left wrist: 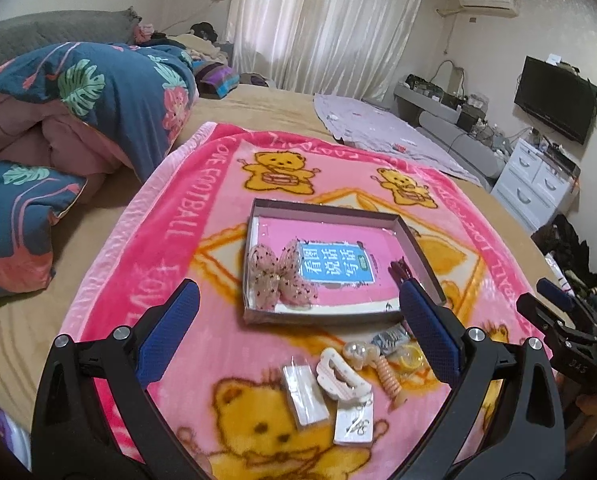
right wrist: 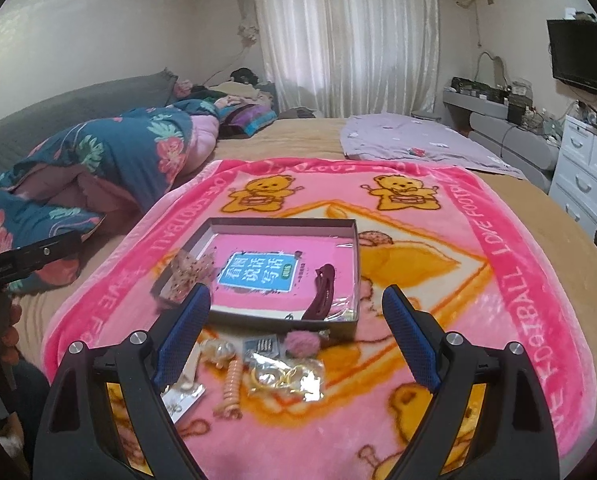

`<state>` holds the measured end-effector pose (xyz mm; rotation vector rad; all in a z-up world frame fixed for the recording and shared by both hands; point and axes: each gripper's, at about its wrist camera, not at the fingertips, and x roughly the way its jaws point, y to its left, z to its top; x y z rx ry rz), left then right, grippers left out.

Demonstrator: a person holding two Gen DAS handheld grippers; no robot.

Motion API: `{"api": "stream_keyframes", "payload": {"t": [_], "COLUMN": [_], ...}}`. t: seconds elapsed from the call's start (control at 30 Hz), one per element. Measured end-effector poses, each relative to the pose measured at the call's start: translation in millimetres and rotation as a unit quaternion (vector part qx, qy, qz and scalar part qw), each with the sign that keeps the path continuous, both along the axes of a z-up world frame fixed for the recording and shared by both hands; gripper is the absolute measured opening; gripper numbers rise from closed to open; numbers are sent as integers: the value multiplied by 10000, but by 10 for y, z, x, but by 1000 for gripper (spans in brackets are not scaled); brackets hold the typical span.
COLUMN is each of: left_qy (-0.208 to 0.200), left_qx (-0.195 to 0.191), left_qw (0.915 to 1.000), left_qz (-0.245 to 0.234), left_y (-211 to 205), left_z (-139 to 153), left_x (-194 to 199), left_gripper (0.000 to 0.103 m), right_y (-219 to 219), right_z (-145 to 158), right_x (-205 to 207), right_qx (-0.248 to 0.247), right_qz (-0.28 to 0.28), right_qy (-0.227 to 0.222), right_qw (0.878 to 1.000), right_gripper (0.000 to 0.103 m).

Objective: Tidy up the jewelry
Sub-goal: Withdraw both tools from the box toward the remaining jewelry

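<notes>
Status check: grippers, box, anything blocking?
Left gripper and right gripper open, empty. Box holds bow and maroon clip. Loose pile unobstructed.

Shallow box [right wrist: 354,264]: holds mesh bow [left wrist: 282,276], maroon clip [right wrist: 322,288]. Loose in front: white claw clip [left wrist: 340,376], spiral tie [right wrist: 232,390], bagged rings [right wrist: 286,378].

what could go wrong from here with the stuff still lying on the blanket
1. The loose pieces lie bunched together: the white claw clip touches the small card packet, so closing on one may drag the other.
2. The crinkly bag of rings looks slippery and could slide out of the open right gripper.
3. The box sits on a soft plush blanket, so a nudge from the open left gripper could tilt or shift it.
</notes>
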<state>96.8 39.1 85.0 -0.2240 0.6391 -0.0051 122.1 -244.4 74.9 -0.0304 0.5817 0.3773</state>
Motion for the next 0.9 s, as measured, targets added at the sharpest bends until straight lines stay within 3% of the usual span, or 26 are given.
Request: {"api": "stream_keyframes", "payload": {"t": [0.9], "left_qy": [699], "left_qx": [356], "left_qw": [9962], "left_qz": [-368], "left_y": [-289], "left_z": [-490], "left_x": [-220], "left_gripper": [94], "right_y": [-134], "right_z": [-345], "right_x": [-162], "right_qx": [-209], "right_qz": [40], "right_qy": [483], "right_qw": [9986], "right_gripper": [88]}}
